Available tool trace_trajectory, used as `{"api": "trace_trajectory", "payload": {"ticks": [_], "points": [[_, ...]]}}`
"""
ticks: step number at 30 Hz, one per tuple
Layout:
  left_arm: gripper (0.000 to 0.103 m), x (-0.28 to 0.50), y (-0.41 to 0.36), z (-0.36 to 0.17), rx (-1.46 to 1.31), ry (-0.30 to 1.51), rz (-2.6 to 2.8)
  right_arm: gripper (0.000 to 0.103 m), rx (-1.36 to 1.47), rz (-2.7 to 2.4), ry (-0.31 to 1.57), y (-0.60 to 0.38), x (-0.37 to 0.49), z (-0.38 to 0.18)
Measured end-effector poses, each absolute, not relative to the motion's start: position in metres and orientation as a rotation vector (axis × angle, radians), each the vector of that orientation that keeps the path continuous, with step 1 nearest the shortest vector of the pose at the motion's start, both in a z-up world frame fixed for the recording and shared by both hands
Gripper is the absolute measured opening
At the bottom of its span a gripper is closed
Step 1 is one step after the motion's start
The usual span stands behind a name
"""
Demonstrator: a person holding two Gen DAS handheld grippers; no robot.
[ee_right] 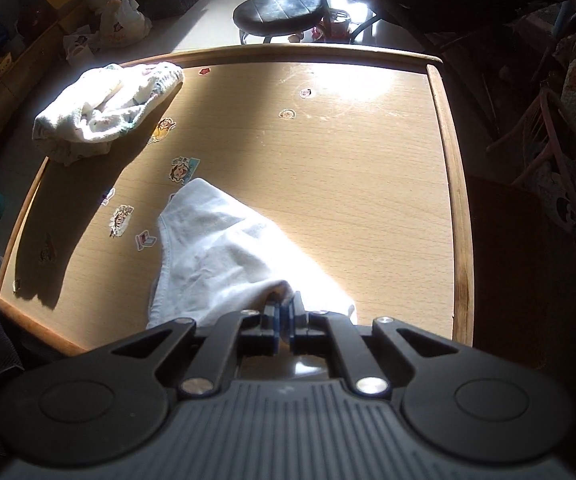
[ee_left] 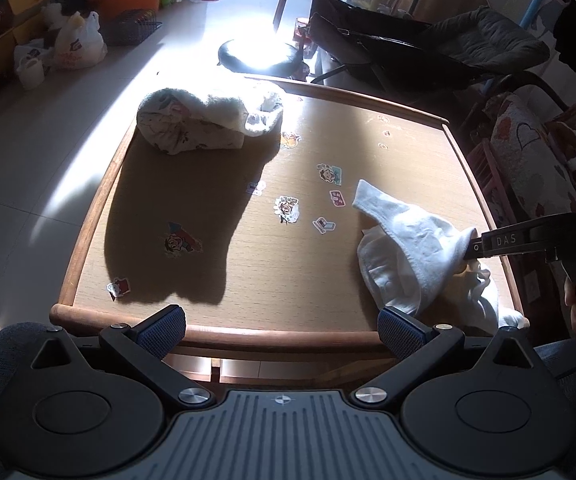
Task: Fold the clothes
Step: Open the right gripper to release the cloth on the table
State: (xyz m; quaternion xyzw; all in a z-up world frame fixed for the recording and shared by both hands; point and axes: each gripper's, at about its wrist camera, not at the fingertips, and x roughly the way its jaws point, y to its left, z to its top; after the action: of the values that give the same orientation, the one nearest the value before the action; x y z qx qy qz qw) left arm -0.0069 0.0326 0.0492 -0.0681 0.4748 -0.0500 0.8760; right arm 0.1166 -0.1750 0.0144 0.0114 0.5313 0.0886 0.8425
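Left wrist view alone shows left gripper gaping, empty.

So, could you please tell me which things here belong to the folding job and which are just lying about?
Job:
- white cotton garment, pinched in the right gripper
- crumpled patterned clothes pile
- open left gripper

Lying about:
- cartoon stickers on the wooden table
- round black stool
- white plastic bag

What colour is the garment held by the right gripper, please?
White garment, clearest in the right wrist view.
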Motion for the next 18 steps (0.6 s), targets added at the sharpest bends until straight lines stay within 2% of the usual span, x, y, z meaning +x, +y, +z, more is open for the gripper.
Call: {"api": "trace_trajectory", "payload": {"ticks": [7,10,12,15,18], "points": [[0.103,-0.008,0.019,0.042,-0.100,0.989,-0.153,0.009,0.021,0.194,1.101,-0.179,0.113,0.029],[0.103,-0.010,0.013,0.041,-0.077,0.974,-0.173,0.021,0.029,0.197,1.095,-0.183,0.109,0.040],[0.103,-0.010,0.009,0.040,-0.068,0.964,-0.188,0.038,0.043,0.190,1.077,-0.188,0.105,0.048],[0.103,-0.011,0.004,0.038,-0.071,0.956,-0.212,0.048,0.067,0.177,1.044,-0.197,0.099,0.057],[0.103,-0.012,-0.001,0.034,-0.083,0.952,-0.235,0.053,0.094,0.174,1.025,-0.203,0.094,0.063]]}}
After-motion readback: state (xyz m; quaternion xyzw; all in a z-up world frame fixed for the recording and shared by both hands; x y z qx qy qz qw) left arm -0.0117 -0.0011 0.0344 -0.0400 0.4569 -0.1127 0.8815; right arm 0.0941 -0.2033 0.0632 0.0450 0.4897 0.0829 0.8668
